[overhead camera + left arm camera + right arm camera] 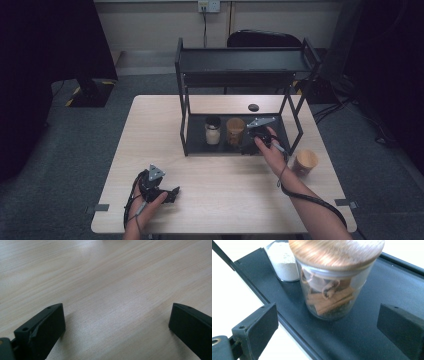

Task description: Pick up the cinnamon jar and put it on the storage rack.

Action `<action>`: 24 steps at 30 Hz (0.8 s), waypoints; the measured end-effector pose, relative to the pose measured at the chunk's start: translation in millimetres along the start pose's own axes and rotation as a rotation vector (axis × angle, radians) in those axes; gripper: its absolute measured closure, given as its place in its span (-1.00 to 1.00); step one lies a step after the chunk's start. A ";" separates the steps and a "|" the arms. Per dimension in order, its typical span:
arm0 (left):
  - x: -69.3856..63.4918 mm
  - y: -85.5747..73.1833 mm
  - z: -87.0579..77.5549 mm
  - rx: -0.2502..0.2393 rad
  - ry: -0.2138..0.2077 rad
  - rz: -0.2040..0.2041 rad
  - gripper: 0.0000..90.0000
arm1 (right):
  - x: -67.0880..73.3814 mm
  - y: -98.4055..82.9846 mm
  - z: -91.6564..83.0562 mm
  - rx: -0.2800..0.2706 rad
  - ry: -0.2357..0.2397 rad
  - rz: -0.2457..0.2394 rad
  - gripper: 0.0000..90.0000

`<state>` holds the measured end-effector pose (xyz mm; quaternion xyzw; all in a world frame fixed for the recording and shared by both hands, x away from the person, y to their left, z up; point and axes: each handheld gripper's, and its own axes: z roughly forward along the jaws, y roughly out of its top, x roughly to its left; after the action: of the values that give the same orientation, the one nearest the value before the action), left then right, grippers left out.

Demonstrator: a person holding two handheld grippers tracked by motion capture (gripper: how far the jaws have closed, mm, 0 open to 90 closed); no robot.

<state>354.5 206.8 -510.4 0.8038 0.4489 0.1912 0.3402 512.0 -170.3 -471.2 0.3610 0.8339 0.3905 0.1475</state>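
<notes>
A: High view first. We logged a pale wooden bench (220, 200) carrying a black two-tier rack (240, 65). On the rack's lower tray (197, 137) stood two jars side by side: a dark-lidded jar (212, 130) with pale contents on the left, and a wood-lidded jar (235, 131) just to its right.

B: And the hands?

A: The right tongs (251, 141) were at the tray's right part, just beside the wood-lidded jar, held by the right hand (272, 150). The left tongs (172, 194) lay low at the bench's near left corner in the left hand (150, 202), well apart from the rack. We also noted a small wooden cup (306, 161) on the bench right of the rack, and a black disc (253, 107) on the bench behind the tray.

B: Left gripper view?

A: We saw the left tongs (117, 320) spread wide over bare bench (112, 277), nothing between the jaws.

B: Right gripper view?

A: The right tongs (327, 322) were spread wide as well, pinching nothing. The wood-lidded jar (332, 290) stood upright on the black tray (372, 332) ahead of the jaws, apart from both; it held curled brown sticks. The jar of pale powder (284, 262) stood behind it, close by; we could not tell whether they touched.
</notes>
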 end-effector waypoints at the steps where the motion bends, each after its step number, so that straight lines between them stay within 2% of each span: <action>1: 0.0 0.0 0.0 0.000 0.000 0.000 -1.00 | 0.5 -1.3 -0.4 -0.002 0.003 -0.003 -0.95; 24: 0.0 0.0 0.0 0.000 0.000 0.000 -1.00 | 18.6 -23.4 -21.3 -0.017 0.048 -0.014 -0.94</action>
<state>354.5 206.8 -510.4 0.8038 0.4490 0.1911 0.3403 476.5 -178.7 -474.4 0.3442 0.8364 0.4053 0.1333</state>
